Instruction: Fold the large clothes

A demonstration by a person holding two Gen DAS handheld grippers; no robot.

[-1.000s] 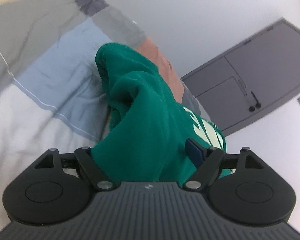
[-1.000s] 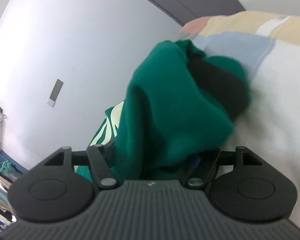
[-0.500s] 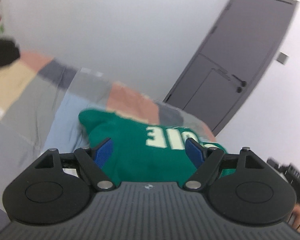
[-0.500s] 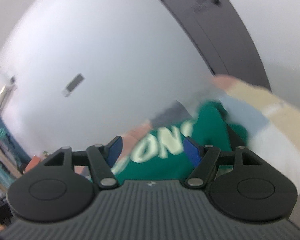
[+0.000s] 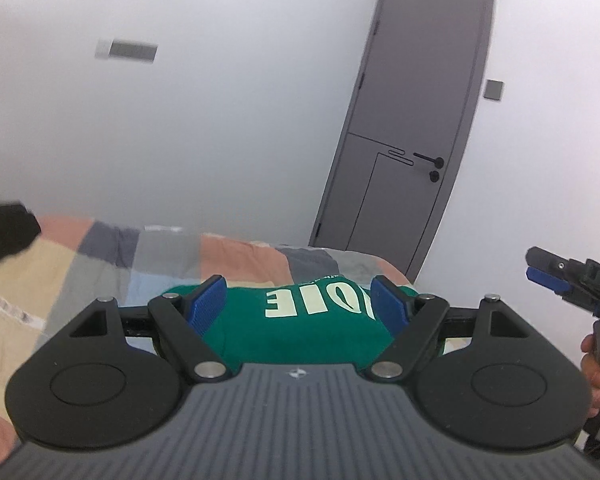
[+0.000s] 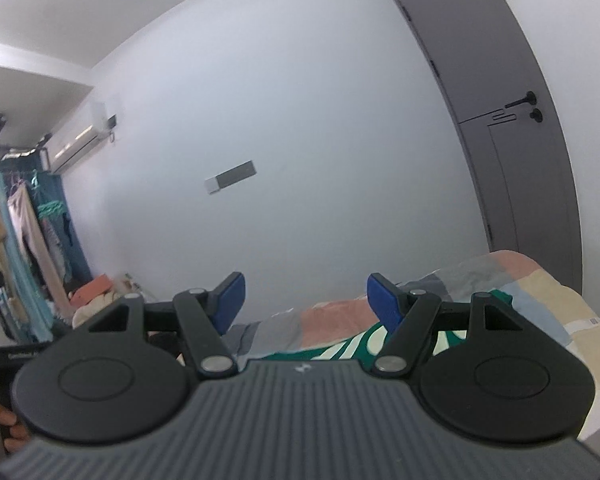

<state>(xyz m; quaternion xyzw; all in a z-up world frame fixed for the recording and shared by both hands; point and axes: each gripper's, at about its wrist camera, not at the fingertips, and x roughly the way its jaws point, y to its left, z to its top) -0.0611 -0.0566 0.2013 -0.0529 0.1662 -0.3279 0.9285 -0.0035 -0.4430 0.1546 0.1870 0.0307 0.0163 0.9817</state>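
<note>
Both claws have let go and lifted off the folded green lettered sweatshirt [image 5: 300, 328] at lower centre, left gripper [image 5: 300, 300] and right gripper [image 6: 304, 296] now spread wide, empty.

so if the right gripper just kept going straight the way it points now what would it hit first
Probably nothing near: the right gripper stands open and aims above the patchwork bed and green garment, so the white wall looks first, though depth is unclear.

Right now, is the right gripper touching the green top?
Apart. The right wrist view shows the right gripper open, nothing but wall between its pads, with the green top lying lower on the bed.
</note>
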